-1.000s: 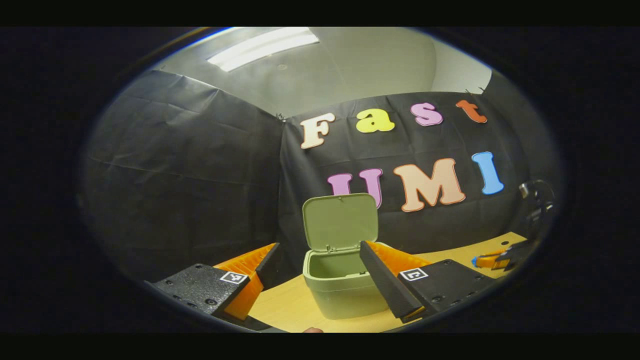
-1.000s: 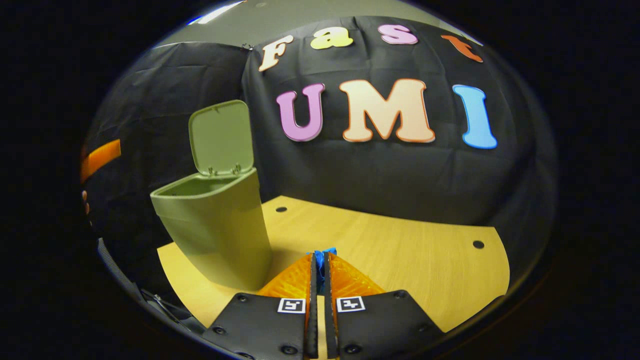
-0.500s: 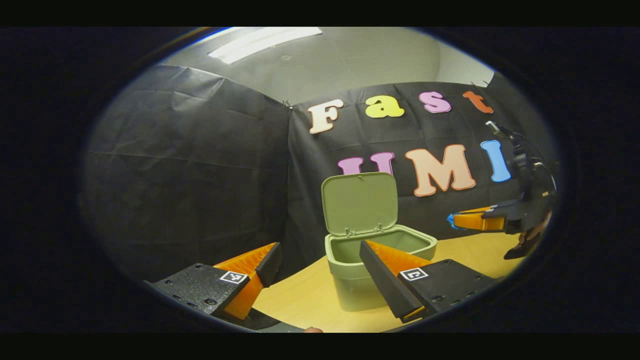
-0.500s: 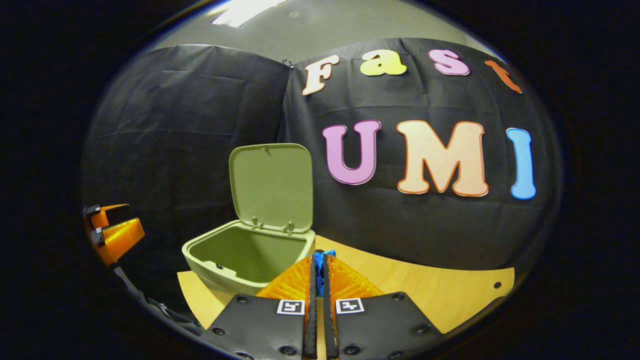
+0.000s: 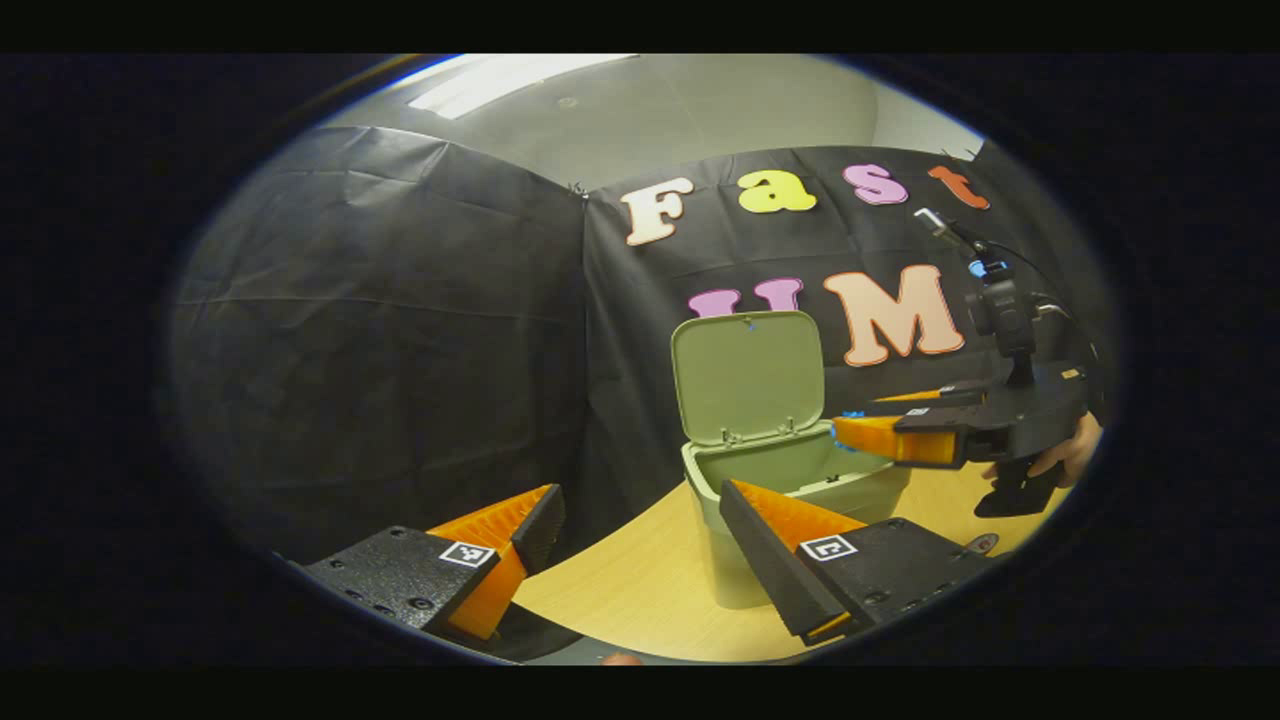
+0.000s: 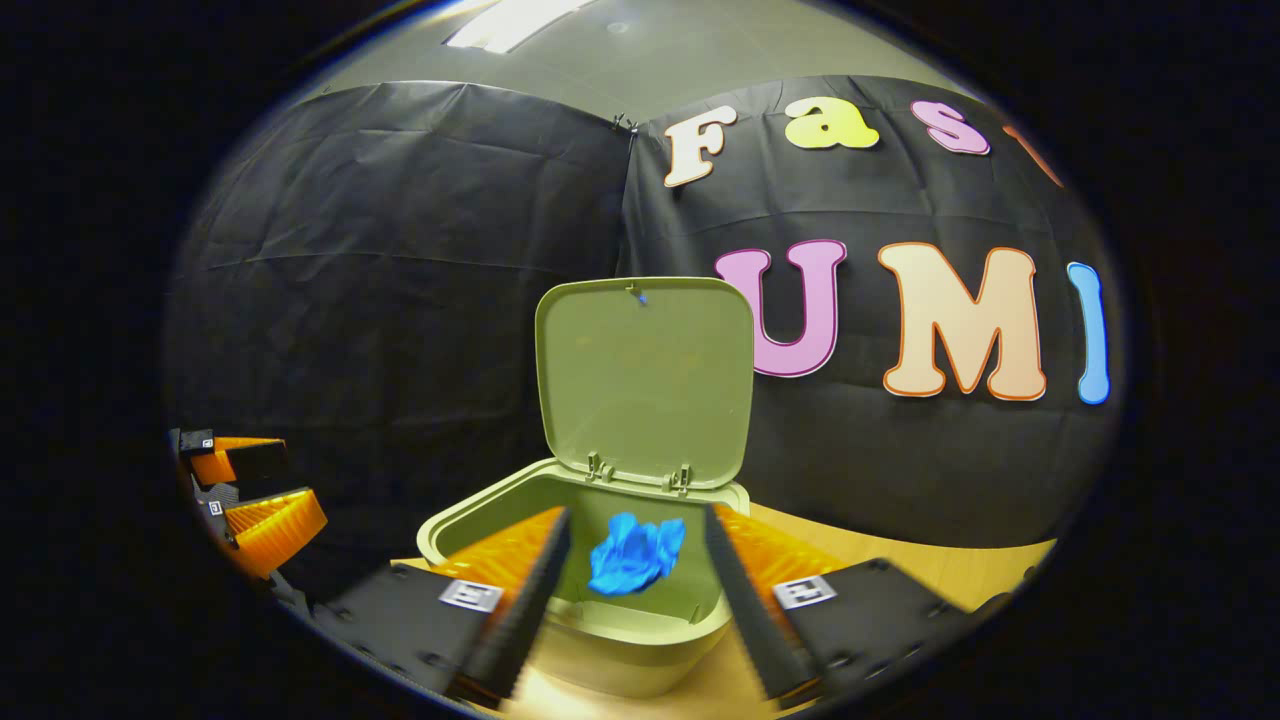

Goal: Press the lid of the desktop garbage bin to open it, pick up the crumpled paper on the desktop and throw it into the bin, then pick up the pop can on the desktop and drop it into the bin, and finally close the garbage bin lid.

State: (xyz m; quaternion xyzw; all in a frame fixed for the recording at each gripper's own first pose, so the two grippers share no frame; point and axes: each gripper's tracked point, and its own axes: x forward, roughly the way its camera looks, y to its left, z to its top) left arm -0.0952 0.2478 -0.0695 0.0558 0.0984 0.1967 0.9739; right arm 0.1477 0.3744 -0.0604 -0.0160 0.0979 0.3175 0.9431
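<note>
The green bin (image 5: 800,480) stands on the wooden table with its lid (image 5: 748,375) swung upright. In the left gripper view, my left gripper (image 5: 640,525) is open and holds nothing, a short way in front of the bin. My right gripper (image 5: 880,437), held by a hand (image 5: 1065,455), reaches over the bin's mouth from the right. In the right gripper view, my right gripper (image 6: 636,517) is open above the bin (image 6: 480,510). The blue crumpled paper (image 6: 635,555) hangs loose between its spread fingers, touching neither, over the bin's inside. The lid (image 6: 645,365) stands straight behind it.
The yellow wooden table (image 5: 620,590) runs to the black booth wall right behind the bin. In the right gripper view my left gripper (image 6: 250,490) shows at the far left, open. Bare tabletop (image 6: 900,555) lies to the right of the bin.
My right gripper rose and moved over the bin, then opened; the blue paper left its fingers and is dropping into the bin. The left gripper stayed open and shifted only slightly.
</note>
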